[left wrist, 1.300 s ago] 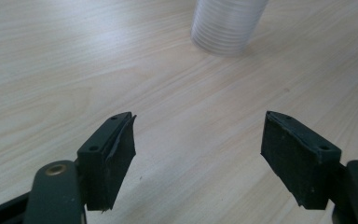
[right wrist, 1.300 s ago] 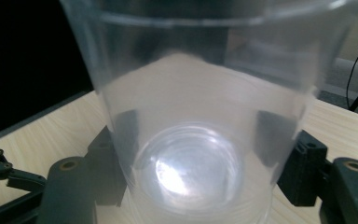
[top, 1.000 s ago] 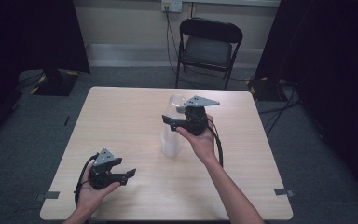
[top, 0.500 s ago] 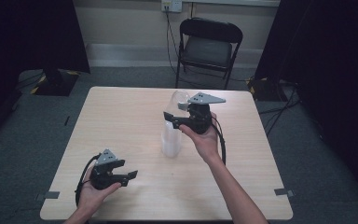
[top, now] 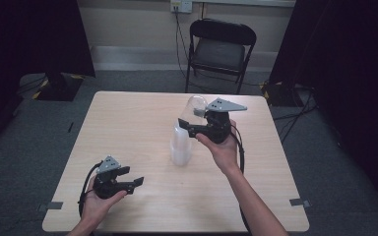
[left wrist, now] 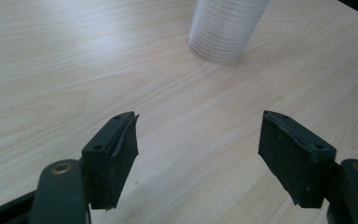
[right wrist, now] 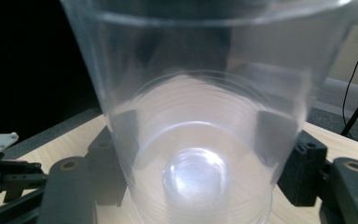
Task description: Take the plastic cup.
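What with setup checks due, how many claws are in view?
2: left claw, open, near the table's front-left; right claw, mid-table, gripping a clear cup above the cup stack.

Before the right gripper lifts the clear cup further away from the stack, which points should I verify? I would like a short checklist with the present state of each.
1. Right gripper closed on the clear cup: ok, a jaw presses each side.
2. Cup separated from the stack of cups: cannot tell.
3. Stack standing upright on the table: ok.
4. Left gripper open and empty: ok.
5. Left gripper steadying the stack: not ok, it is apart from it, near the table's front.
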